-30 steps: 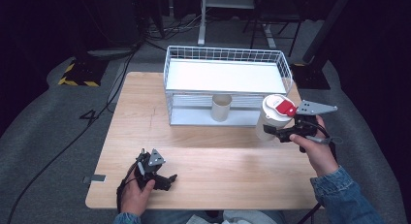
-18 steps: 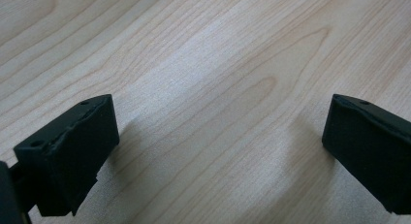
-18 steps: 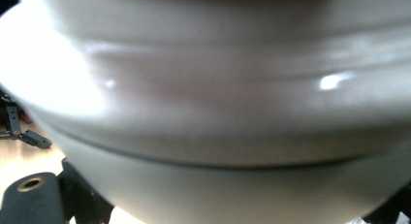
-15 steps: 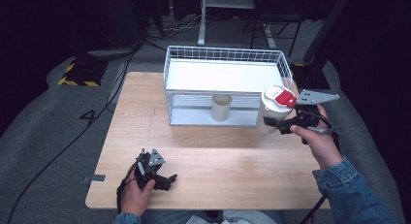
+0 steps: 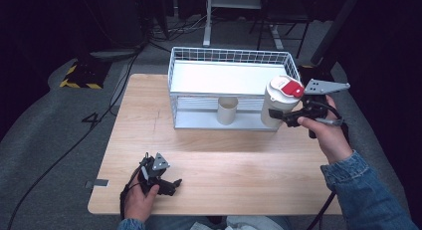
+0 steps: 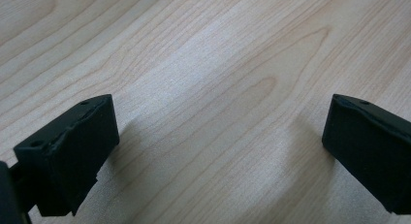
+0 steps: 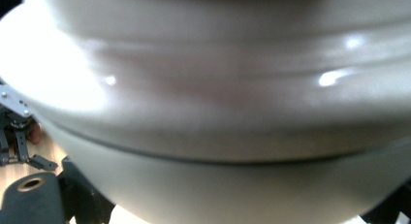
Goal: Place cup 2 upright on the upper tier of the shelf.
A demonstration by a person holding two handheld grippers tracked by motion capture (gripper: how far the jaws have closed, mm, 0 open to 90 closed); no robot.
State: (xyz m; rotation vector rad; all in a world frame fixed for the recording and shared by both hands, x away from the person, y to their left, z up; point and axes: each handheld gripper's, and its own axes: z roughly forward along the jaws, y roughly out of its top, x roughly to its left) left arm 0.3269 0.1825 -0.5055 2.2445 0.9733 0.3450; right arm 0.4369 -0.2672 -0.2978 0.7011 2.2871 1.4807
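Observation:
A white jar (image 5: 275, 104) with a red lid (image 5: 287, 86) hangs in the air at the front right corner of the white wire rack (image 5: 231, 56). My right gripper (image 5: 277, 113) is shut on the jar's side, coming in from the right. In the right gripper view the jar's pale wall (image 7: 218, 103) sits right against the lens. My left gripper (image 5: 171, 184) rests on the wooden table (image 5: 239, 155) near the front left. Its jaws stand wide open over bare wood (image 6: 208, 64), with nothing between them.
A beige cup (image 5: 228, 110) stands on the rack's lower shelf, left of the jar. The rack's upper tray is white and bare. Dark floor, cables and chair legs surround the table. The left gripper (image 7: 17, 136) shows far off at the left edge of the right gripper view.
My right gripper has lifted the jar higher and slightly back, up alongside the rack's right end. The left hand has stayed put.

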